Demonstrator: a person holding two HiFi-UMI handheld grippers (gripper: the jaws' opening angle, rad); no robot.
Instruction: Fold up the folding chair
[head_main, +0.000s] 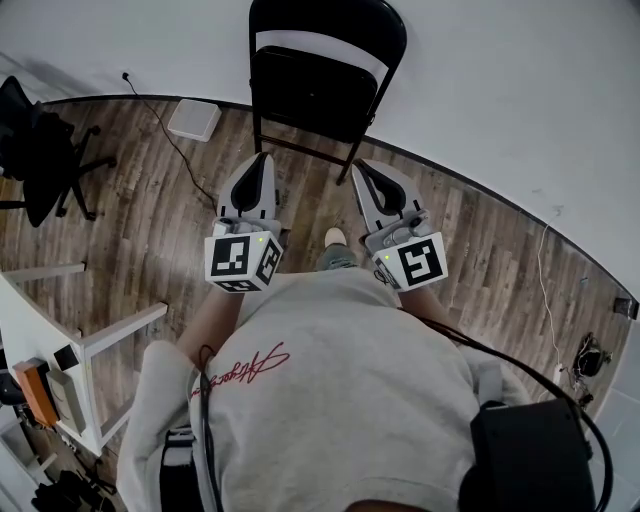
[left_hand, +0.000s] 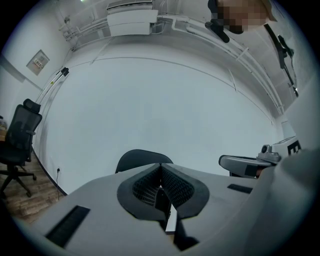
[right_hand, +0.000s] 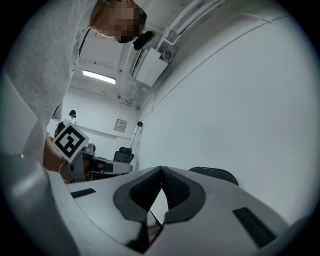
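- Far out to the left of the left gripper, an office chair stands on the wood floor, well apart from the job. A white table sits behind and to the left of that gripper, by the person's side.
- Ahead and to the left of the left gripper, a white box lies by the wall. A thin cable trails past it across the boards.
- The left gripper is clenched on nothing, its pads pressed together. It is held level and aimed toward the chair.
- The folding chair stands unfolded straight ahead of both grippers, between their lines of aim. Its back is toward the wall and its seat is down, and neither tool touches it.
- The right gripper, just beside the left one, is likewise squeezed closed and empty. It points level toward the chair's backrest.
- As I read it, the fold has not begun and this is only the approach.
- With both sets of jaws closed, neither can take hold of the frame unless it opens first. A shove from closed tips would likely skid the chair on the smooth boards or tip it against the wall.
- If only one side is lifted, the seat may twist and jam rather than swing up. If it swings up fast, it could snap closed on a jaw.
- A chair leg sliding toward the left gripper's side might snag the cable.
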